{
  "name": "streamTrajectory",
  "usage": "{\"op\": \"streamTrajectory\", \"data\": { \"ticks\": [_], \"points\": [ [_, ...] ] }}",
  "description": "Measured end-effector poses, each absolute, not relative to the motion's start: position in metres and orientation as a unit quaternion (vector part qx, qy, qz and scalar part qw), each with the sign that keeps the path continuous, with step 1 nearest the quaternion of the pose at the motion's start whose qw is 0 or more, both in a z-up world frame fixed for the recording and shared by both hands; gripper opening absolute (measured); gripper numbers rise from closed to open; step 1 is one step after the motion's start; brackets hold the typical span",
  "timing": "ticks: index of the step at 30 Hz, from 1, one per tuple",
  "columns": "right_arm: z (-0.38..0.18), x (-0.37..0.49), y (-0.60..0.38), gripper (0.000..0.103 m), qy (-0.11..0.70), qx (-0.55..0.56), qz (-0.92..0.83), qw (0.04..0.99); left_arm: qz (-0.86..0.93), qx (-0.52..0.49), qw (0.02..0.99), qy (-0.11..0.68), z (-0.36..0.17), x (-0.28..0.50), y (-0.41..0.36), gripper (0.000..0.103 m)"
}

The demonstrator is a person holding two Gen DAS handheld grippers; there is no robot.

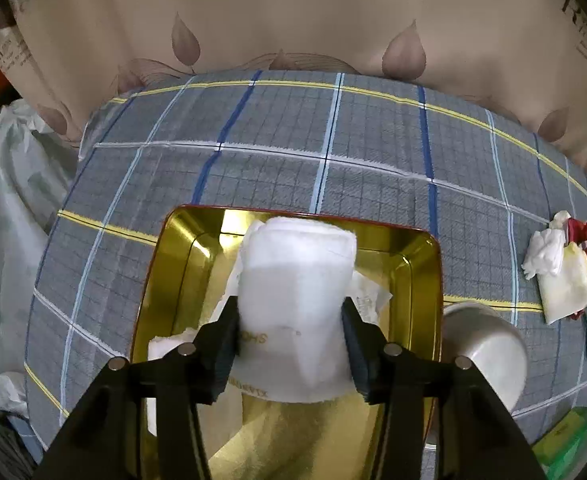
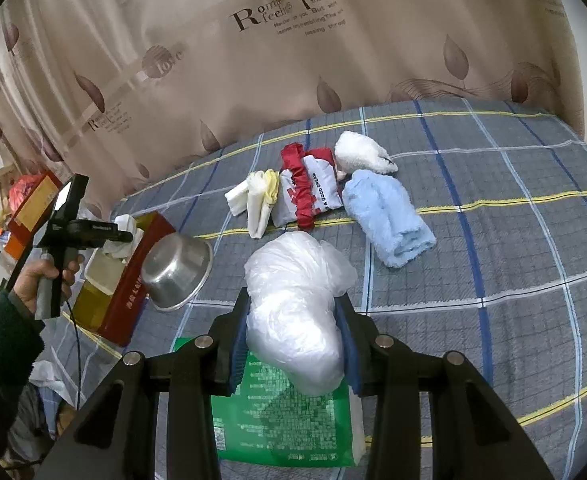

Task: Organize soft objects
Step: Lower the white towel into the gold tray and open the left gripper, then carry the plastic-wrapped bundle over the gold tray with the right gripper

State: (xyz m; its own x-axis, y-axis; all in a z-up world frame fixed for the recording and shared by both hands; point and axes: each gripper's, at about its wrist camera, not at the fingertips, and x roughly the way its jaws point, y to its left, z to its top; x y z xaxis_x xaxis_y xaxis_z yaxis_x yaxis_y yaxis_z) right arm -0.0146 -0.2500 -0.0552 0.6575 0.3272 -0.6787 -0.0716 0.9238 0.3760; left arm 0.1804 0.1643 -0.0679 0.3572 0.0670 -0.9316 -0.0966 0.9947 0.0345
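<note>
Left hand-held gripper (image 1: 291,322) points steeply down over the gold-lined tin (image 1: 181,248). A rolled white towel (image 1: 297,264) sits between its fingers, lower end in the tin on top of other white cloth. The jaws stand wide. Whether the pads press the roll or merely flank it cannot be told from the left wrist view.

Right hand-held gripper (image 2: 293,336) is clenched on a crumpled clear plastic bag (image 2: 297,300); both blue pads press into its sides. The bag hangs over a green packet (image 2: 281,420) lying on the bed.

Surface: bed with a grey plaid cover (image 2: 493,240) lined in blue, white and yellow. Behind the bed hangs a beige curtain (image 2: 213,60) printed with leaves and lettering.

Nearby, right wrist view: a steel bowl (image 2: 177,272) tipped on its side, just beside the tin's red outer wall. At the left edge a hand (image 2: 43,276) in a dark green sleeve (image 2: 1,340) grips the other gripper's handle.

Farther out, mid-bed, a cluster of soft items: a light blue towel (image 2: 385,216), rolled; a white fluffy cloth (image 2: 363,152) touching its far end; a red-and-white printed fabric bundle (image 2: 309,188); pale yellow and white folded cloths (image 2: 257,196) on its left. The group is well apart from the tin.
</note>
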Motion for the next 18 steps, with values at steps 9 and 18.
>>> {"op": "streamTrajectory", "data": {
  "ticks": [9, 18],
  "points": [
    [-0.054, -0.015, -0.244, 0.037, 0.397, 0.152, 0.117, 0.898, 0.034, -0.026, 0.83, 0.556, -0.053, 0.177, 0.167, 0.054],
    [-0.05, -0.019, -0.228, 0.037, 0.393, 0.128, 0.127, 0.901, 0.012, -0.015, 0.835, 0.55, -0.039, 0.157, 0.158, 0.054]
  ]
}}
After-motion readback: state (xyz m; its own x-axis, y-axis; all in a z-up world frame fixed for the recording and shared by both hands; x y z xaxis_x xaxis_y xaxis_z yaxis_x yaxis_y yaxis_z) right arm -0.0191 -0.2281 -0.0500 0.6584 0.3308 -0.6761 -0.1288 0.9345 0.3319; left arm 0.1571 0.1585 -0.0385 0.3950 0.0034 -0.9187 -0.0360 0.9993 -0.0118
